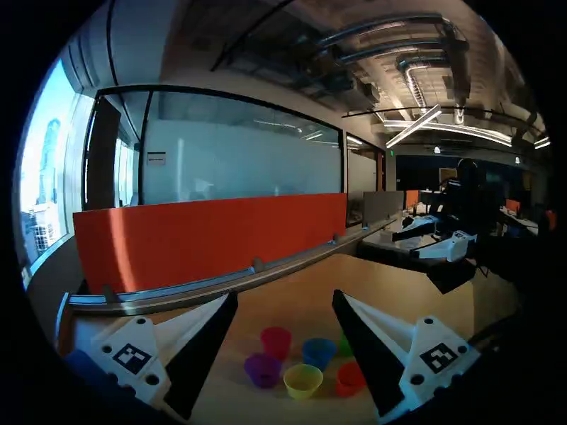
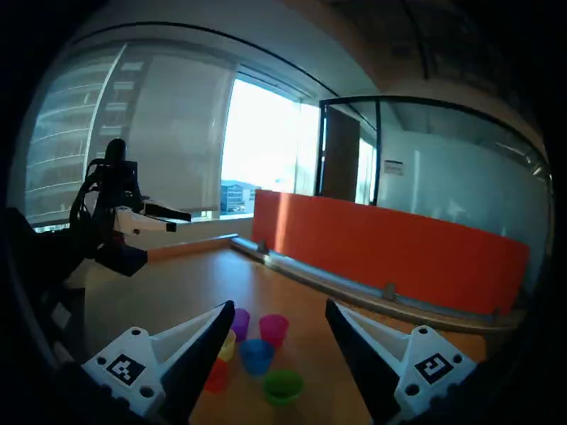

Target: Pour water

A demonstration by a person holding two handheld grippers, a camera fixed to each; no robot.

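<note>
A pink cup, blue cup, purple cup, yellow cup, orange partition.

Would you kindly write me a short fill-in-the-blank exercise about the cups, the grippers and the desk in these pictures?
1. The desk holds ____ small cups.
2. The left gripper and the right gripper are both ____, holding nothing.
3. In the left gripper view, the cup between the purple cup and the red cup is ____.
4. The partition along the desk is ____.
Missing words: six; open; yellow; orange.
</note>
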